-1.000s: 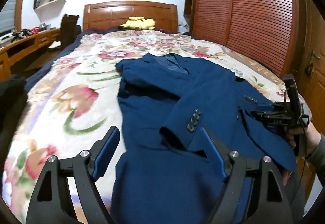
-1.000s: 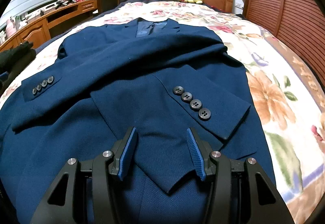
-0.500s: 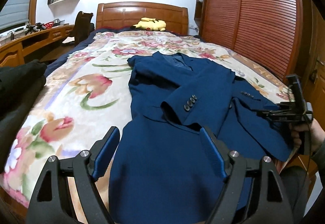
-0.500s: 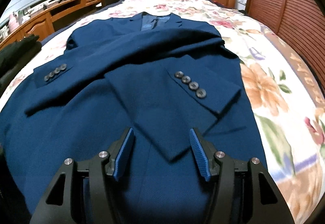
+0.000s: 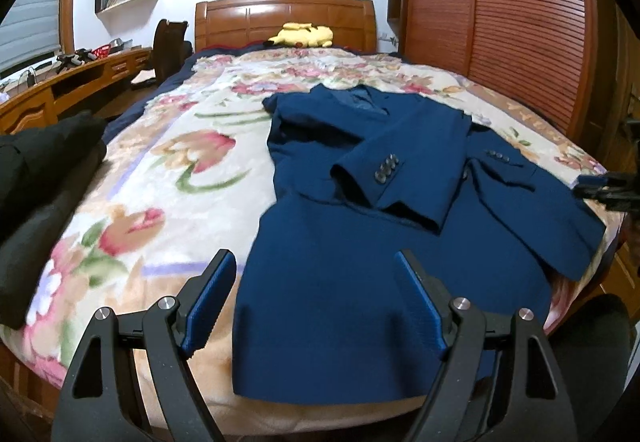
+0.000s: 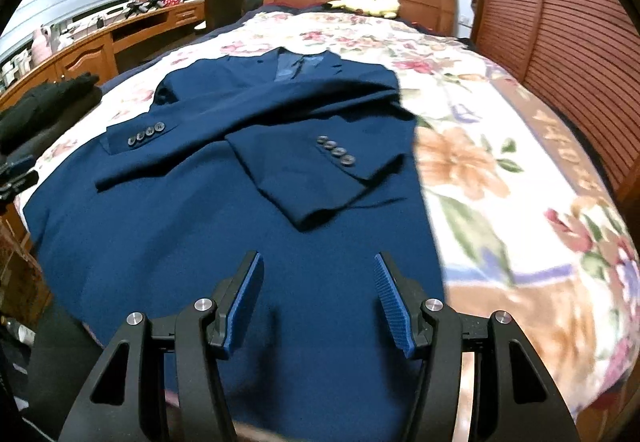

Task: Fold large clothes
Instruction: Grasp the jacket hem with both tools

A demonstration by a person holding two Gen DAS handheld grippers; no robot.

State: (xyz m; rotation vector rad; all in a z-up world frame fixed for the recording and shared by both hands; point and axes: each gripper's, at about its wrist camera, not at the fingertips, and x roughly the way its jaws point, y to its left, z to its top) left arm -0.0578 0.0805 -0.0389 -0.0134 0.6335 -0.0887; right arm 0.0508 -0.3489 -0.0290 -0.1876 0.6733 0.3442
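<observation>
The jacket (image 5: 360,250), dark blue, lies flat on the flowered blanket (image 5: 168,177) of the bed, collar toward the wooden headboard (image 5: 284,15), hem toward me at the foot edge. Both sleeves are folded across the body: in my left view one buttoned cuff (image 5: 384,177) rests on the chest and the other sleeve (image 5: 520,193) runs out toward the right edge of the bed; in my right view the two cuffs lie side by side, each showing a row of four buttons (image 6: 336,155).

My left gripper (image 5: 316,298) hangs above the lower left part of the jacket, near its hem. Its jaws stand wide apart, the blue pads (image 5: 208,302) clear of the cloth, one over the blanket and one over the jacket, and nothing is between them.

My right gripper (image 6: 318,298) hangs over the lower middle of the jacket. Its jaws have just been opening and now stand moderately apart, with only the flat cloth below them and nothing gripped. In my left view the right gripper (image 5: 608,189) shows at the far right edge, beside the jacket's corner.

A yellow plush toy (image 5: 302,35) lies against the headboard. Dark folded clothing (image 5: 44,181) sits at the left edge of the bed. A wooden desk (image 6: 100,41) runs along the left wall, and a slatted wardrobe (image 5: 500,21) stands on the right.
</observation>
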